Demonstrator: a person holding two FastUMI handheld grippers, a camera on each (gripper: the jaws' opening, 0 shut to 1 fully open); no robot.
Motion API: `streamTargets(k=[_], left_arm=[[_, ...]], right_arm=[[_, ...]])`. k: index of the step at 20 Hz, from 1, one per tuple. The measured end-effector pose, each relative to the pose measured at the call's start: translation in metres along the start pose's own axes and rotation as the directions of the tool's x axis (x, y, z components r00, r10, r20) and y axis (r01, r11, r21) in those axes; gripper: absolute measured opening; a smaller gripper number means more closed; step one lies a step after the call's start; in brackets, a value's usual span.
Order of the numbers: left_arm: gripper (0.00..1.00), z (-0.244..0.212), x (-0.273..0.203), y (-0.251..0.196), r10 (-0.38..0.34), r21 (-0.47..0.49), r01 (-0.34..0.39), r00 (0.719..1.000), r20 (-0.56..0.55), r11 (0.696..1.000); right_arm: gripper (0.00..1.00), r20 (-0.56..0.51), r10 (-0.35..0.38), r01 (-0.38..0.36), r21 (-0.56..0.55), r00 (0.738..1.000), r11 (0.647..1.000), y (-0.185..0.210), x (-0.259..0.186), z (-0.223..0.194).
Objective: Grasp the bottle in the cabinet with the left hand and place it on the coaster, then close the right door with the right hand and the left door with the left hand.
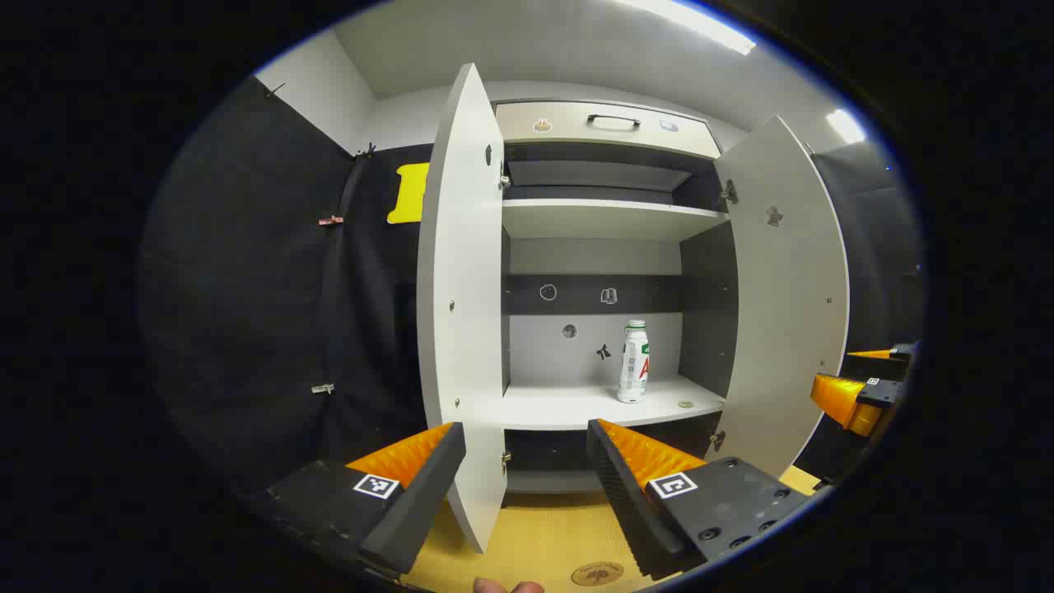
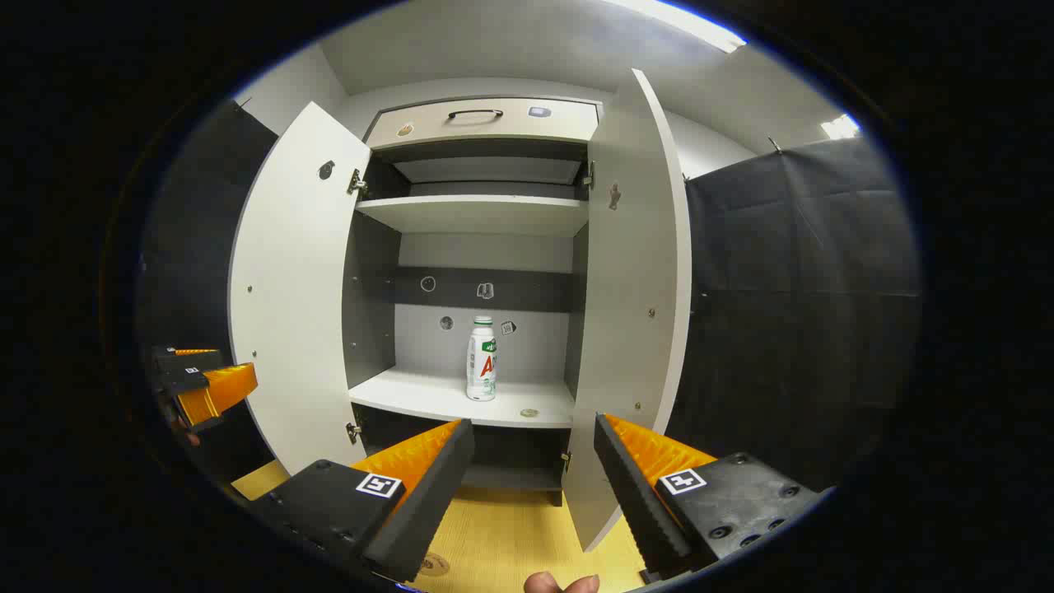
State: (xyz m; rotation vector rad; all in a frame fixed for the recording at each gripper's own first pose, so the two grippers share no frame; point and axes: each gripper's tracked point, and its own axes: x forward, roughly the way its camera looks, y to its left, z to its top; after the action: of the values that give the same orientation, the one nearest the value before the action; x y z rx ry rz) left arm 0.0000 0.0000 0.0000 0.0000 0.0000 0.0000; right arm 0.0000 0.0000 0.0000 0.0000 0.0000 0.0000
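With left tongs point(image 1: 525, 441) wide and empty, reach between the doors point(image 1: 461, 305) to the upright bottle point(image 1: 632, 362), gripping mid-body squarely.

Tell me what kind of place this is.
Probably a staged test booth rather than a real home: a white cabinet with both doors open holds a single bottle, black cloth hangs on either side, and strip lights run overhead.
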Motion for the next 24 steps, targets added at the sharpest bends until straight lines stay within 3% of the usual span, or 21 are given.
streamTargets(k=[6, 11, 18, 24], left_arm=[[0.95, -0.001, -0.002, 0.0, -0.007, 0.004, 0.007, 1.0, -0.002, 1.0], [0.95, -0.002, -0.002, 0.0, -0.007, 0.014, 0.007, 1.0, -0.004, 1.0], [0.94, -0.002, 0.003, -0.003, -0.011, 0.007, 0.011, 1.0, -0.007, 1.0], [0.95, -0.002, 0.01, -0.009, -0.019, 0.007, 0.019, 1.0, -0.008, 1.0]], right_arm=[[0.98, 0.036, -0.001, 0.002, -0.022, 0.999, 1.0, 0.002, -0.002, 0.006], [0.98, 0.008, 0.019, -0.019, 0.068, 1.0, 0.997, 0.004, 0.0, 0.004], [0.97, -0.002, -0.005, 0.005, 0.012, 1.0, 1.0, -0.001, 0.004, 0.001], [0.98, -0.019, 0.016, -0.016, 0.007, 1.0, 1.0, -0.002, 0.011, -0.004]])
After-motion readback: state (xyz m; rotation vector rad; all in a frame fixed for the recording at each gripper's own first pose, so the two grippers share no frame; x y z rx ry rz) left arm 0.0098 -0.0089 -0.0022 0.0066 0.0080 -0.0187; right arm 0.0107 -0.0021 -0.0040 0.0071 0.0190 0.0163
